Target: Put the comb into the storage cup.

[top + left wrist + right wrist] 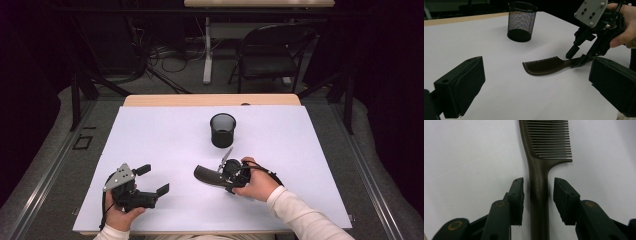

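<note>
A dark brown comb (205, 175) lies flat on the white table top (165, 135), teeth end to the left. My right gripper (223, 179) is lowered over its handle. In the right gripper view the comb's handle (537, 170) runs between the two pads of the right gripper (537, 181), with a thin gap on each side, so it is open. In the left gripper view the comb (544, 66) and the right gripper (575, 59) are seen from the side. My left gripper (153, 179) rests at the front left, open and holding nothing.
A black mesh cup (223, 130) stands upright behind the comb, also seen as the mesh cup (522, 21) in the left gripper view. A folding chair (272, 52) and cables sit on the floor beyond the table's far edge.
</note>
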{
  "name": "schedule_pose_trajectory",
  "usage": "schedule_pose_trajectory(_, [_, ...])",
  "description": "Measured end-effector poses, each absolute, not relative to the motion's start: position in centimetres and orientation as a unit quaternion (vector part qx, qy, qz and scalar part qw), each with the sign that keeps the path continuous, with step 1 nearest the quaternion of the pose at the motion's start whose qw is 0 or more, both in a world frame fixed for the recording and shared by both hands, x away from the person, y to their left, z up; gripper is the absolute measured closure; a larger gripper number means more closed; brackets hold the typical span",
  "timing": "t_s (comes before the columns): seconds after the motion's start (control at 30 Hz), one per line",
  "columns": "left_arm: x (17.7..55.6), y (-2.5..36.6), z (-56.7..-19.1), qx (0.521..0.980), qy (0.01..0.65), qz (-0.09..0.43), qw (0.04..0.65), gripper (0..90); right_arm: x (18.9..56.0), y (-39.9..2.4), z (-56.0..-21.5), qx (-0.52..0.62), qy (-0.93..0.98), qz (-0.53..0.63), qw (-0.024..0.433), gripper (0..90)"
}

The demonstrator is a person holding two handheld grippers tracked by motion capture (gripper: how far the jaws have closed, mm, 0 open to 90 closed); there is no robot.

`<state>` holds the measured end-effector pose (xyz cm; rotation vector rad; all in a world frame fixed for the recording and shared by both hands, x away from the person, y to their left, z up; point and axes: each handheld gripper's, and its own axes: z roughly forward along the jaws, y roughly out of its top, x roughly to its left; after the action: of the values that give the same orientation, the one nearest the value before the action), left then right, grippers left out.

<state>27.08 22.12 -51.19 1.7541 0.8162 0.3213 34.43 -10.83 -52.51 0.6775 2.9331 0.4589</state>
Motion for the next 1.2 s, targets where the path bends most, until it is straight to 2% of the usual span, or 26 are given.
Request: schedule_pose_trajectory(1.2, [27.11,22.11,-51.23,0.744,0.347,0.137,0.555,0.6,34.41,-10.52,-52.9,0.214,0.967,0.13,0.053,71.7])
